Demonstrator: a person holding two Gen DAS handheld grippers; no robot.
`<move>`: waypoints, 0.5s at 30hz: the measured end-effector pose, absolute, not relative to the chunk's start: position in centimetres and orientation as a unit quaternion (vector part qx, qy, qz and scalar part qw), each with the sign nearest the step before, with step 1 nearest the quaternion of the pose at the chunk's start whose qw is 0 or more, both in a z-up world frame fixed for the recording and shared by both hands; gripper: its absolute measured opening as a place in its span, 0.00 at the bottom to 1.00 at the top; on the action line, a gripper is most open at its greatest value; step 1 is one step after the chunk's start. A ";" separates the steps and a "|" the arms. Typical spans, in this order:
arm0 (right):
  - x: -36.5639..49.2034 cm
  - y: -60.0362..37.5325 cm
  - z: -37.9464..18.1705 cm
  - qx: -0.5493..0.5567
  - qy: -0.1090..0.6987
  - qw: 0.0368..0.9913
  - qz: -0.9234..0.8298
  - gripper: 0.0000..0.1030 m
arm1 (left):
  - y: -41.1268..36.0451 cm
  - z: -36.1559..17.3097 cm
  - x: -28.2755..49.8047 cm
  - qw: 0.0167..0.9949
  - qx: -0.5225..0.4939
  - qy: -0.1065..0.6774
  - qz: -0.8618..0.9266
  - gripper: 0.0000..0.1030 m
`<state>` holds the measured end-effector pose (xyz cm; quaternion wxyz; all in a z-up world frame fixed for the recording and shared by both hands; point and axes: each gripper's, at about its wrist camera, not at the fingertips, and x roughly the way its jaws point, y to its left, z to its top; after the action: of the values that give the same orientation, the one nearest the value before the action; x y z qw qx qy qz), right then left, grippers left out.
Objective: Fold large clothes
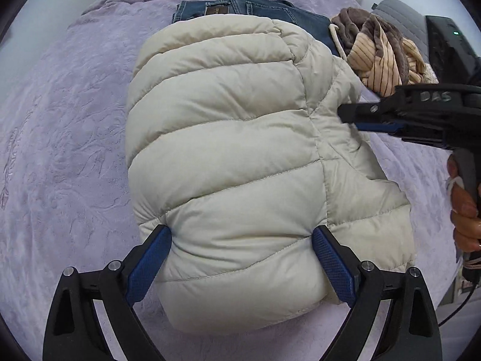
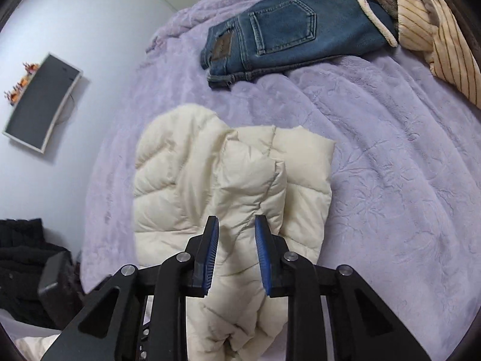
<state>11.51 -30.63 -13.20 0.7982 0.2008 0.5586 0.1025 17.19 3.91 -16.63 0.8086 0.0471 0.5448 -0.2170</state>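
We look steeply down from left wrist, close over cream puffer jacket (image 1: 228, 162) on lilac bedspread (image 1: 69, 126), right wrist view higher and further back, both share jacket, folded jeans (image 2: 288, 33), striped fleece (image 2: 436, 45)

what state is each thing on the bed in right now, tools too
puffer jacket: folded into a bundle on the blanket
jeans: folded, lying flat beyond the jacket
striped fleece garment: crumpled, not folded
left tool: wide, pads pressing the jacket's near end
right tool: narrowly open above the jacket, gripping nothing
blanket: spread out
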 end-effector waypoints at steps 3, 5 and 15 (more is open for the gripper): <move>11.9 -30.8 -17.4 0.212 0.591 0.775 0.077 0.27 | 3.0 -17.2 16.6 0.808 0.065 0.541 -0.224 0.92; 11.8 -31.9 -19.2 0.254 0.587 0.765 0.071 0.26 | 2.5 -17.3 16.4 0.809 0.077 0.537 -0.227 0.92; 11.3 -32.6 -20.3 0.270 0.591 0.758 0.057 0.28 | 1.4 -17.7 16.3 0.806 0.092 0.543 -0.216 0.94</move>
<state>11.25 -32.61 -20.27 0.7576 0.2701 0.5915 0.0568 16.29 1.44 -17.69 0.8058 0.0921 0.5435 -0.2163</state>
